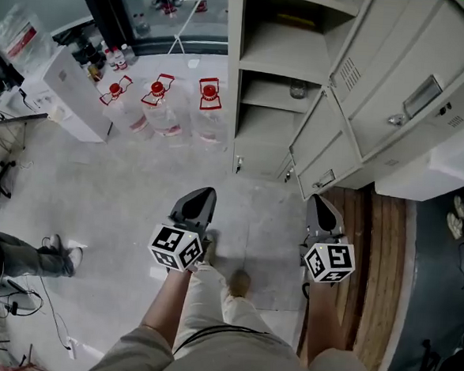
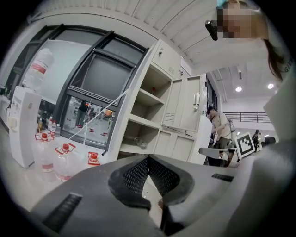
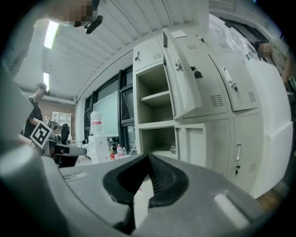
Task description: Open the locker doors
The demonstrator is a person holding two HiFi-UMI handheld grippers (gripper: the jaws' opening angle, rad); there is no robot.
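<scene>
The beige locker cabinet (image 1: 233,78) stands ahead, and its left column shows open shelves. Three of its doors hang swung open to the right: a large upper door (image 1: 398,81), a middle one (image 1: 319,131) and a low one (image 1: 328,168). My left gripper (image 1: 204,191) is held over the floor short of the cabinet, shut and empty. My right gripper (image 1: 320,199) is level with it near the low door, also shut on nothing. In the left gripper view the left gripper (image 2: 148,158) points at the open shelves (image 2: 143,99). The right gripper (image 3: 148,156) faces an open compartment (image 3: 155,95), with closed doors (image 3: 231,83) to its right.
Three red-capped water bottles (image 1: 160,104) stand on the floor left of the cabinet, beside a white dispenser (image 1: 68,90). A small jar (image 1: 298,89) sits on a shelf. Someone's foot (image 1: 57,246) and cables lie at the left. A person (image 2: 217,125) stands by the open doors.
</scene>
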